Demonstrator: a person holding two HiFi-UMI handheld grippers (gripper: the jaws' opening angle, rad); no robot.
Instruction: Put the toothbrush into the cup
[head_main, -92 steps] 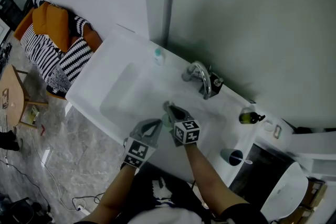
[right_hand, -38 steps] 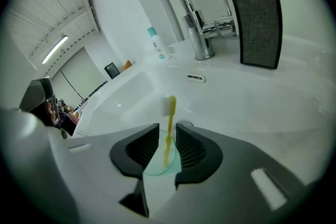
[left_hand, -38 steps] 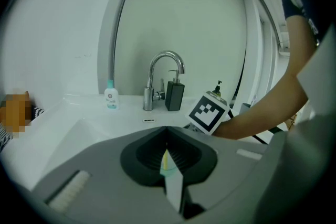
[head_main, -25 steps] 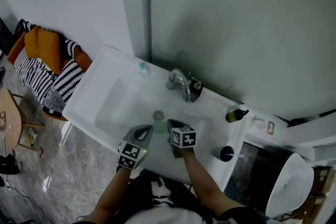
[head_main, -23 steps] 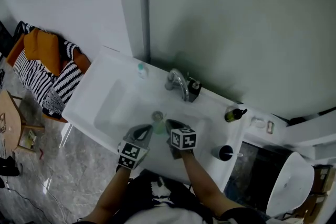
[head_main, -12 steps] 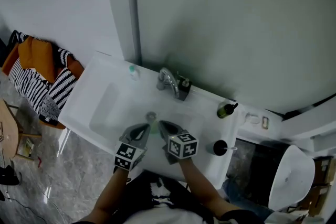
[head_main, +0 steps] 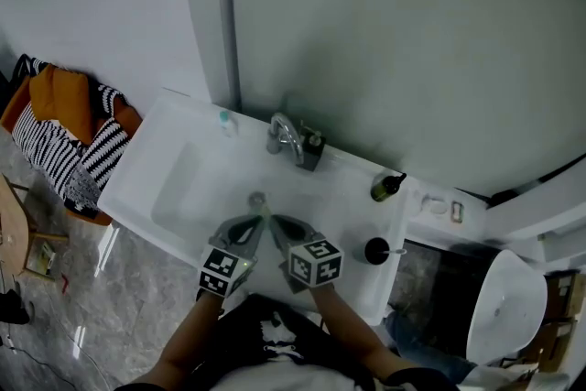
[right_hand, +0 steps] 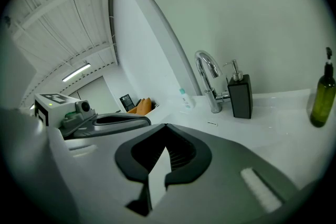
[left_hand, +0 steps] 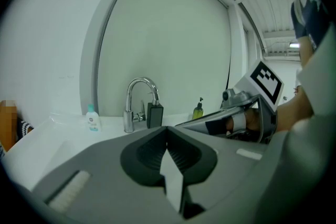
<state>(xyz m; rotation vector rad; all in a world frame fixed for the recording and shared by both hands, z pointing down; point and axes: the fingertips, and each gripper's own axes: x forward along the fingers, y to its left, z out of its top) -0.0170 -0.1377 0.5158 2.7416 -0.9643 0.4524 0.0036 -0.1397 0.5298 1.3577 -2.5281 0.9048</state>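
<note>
Sink counter [head_main: 348, 197]: dark cup [head_main: 376, 250] stands apart, right of closed rt gripper [head_main: 277, 222].

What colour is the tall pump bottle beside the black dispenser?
The bottle is olive green; clearest in the right gripper view.

On my head view the sink counter [head_main: 183, 169] is white. At twelve o'clock I see a chrome faucet [head_main: 284, 135] and a black soap dispenser [head_main: 311, 151]; at two, an olive-green bottle [head_main: 385, 189]; at three, a dark cup [head_main: 376, 251]. At nine o'clock are an orange cloth [head_main: 55, 96] and a black-and-white striped cloth [head_main: 64, 142]. The left gripper [left_hand: 167, 131] and right gripper [right_hand: 165, 128] are grey with black pads, and their marker cubes [head_main: 224, 270] show black-and-white squares.
</note>
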